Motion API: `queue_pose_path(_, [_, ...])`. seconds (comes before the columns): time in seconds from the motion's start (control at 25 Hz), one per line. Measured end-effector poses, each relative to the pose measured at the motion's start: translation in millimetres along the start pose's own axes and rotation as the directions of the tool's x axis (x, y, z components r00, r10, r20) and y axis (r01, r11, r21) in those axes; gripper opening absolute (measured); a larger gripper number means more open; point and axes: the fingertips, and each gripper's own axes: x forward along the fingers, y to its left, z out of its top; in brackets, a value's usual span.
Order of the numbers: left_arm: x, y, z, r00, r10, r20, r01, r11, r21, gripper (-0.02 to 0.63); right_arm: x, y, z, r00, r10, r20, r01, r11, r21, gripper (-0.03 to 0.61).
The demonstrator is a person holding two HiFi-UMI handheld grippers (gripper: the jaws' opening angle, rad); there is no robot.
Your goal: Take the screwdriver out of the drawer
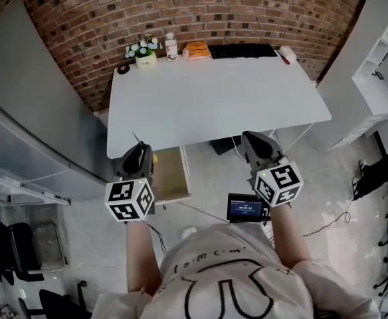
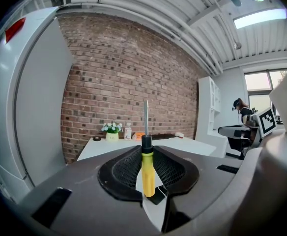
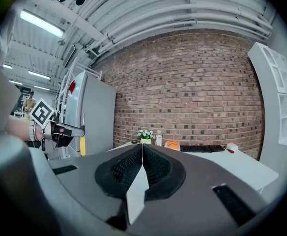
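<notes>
Jaws of left gripper point(image 2: 146, 151) pinch the upright yellow-handled screwdriver point(image 2: 148, 177); right gripper's point(image 3: 142, 149) meet, empty.

Passage is afforded over the near and middle surface of the table point(image 1: 214, 105); the far edge is occupied by flowerpot point(image 1: 145, 58), bottle point(image 1: 171, 48) and keyboard point(image 1: 242, 50).

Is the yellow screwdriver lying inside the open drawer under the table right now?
No, the left gripper holds the screwdriver upright between its jaws, outside the drawer.

Red brick wall point(image 1: 181, 5), white table point(image 1: 214, 98), grey cabinet point(image 1: 21, 98), white shelving point(image 1: 380, 78), pale floor point(image 1: 81, 231), ceiling strip lights point(image 3: 40, 23)
</notes>
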Motion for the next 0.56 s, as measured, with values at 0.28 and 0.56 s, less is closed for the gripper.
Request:
queue_pose_path(0.28, [-7, -3, 10, 0.995, -0.01, 0.094, 0.007, 0.999, 0.037, 0.081, -4, 3, -2, 1.0, -0.005, 0.006, 0.005, 1.0, -0.004, 0.018])
queue_pose_path(0.56, [-14, -3, 22, 0.984, -0.017, 0.177, 0.005, 0.997, 0.071, 0.081, -3, 9, -1, 1.0, 0.004, 0.01, -0.004, 1.0, -0.018, 0.018])
